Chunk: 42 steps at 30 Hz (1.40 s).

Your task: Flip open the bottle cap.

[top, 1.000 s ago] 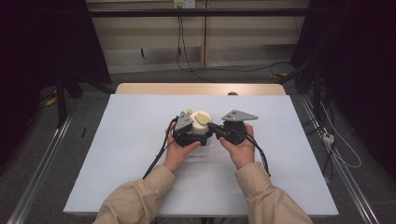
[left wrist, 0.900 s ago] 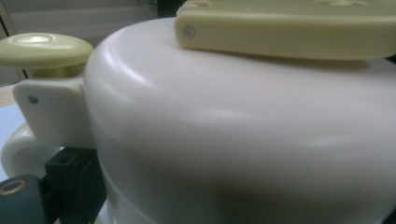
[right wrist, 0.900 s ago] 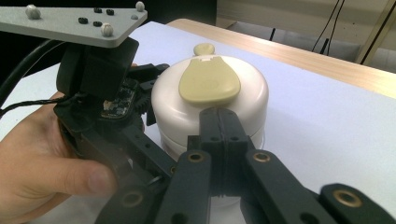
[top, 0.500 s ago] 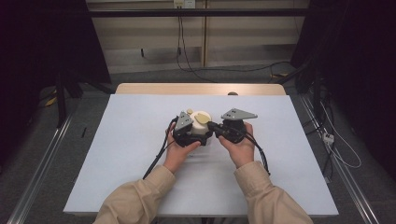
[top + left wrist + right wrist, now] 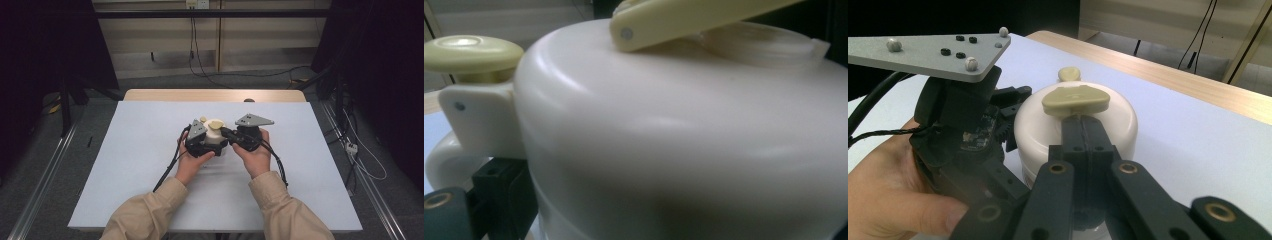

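— Where is the jar?
— The white jar (image 5: 215, 136) stands mid-surface (image 5: 125, 150), left gripper (image 5: 199, 141) clasping it, right gripper (image 5: 1083, 131) pinched on its yellowish lid tab (image 5: 1075, 99).
— Any writing?
— None legible.

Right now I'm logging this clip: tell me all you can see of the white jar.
The jar is a squat, round, glossy white plastic pot with a domed top, standing upright near the middle of the white table. A pale yellow flap lies across its top, a yellow knob sits above a side bracket. The left gripper presses its side; the right gripper, jaws together, reaches under the flap.
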Motion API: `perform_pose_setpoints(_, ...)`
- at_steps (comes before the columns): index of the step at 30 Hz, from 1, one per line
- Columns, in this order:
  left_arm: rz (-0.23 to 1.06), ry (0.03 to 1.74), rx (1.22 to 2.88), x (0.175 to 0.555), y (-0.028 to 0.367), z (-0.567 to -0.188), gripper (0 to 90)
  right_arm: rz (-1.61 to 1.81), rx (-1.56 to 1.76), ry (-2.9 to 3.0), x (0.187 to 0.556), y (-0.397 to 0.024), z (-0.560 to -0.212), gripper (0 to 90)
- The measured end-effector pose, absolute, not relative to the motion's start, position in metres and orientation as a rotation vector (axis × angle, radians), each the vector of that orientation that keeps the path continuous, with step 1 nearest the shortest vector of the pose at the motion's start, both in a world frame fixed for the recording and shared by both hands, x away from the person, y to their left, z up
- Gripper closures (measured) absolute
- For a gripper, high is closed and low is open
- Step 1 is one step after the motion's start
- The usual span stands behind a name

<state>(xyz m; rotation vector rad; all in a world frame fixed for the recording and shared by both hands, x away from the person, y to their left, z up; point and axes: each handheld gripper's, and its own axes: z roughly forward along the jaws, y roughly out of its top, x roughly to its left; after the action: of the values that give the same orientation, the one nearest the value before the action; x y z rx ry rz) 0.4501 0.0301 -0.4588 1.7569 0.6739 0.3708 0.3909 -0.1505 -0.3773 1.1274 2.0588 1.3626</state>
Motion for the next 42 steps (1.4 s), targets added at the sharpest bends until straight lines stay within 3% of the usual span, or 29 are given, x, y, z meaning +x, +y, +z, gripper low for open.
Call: perform_pose_setpoints(42,0.37,0.675,1.759,0.4502,0.03,-0.4587,5.5,1.345,1.115,2.07,0.3976,-0.1414,-0.371,90.0)
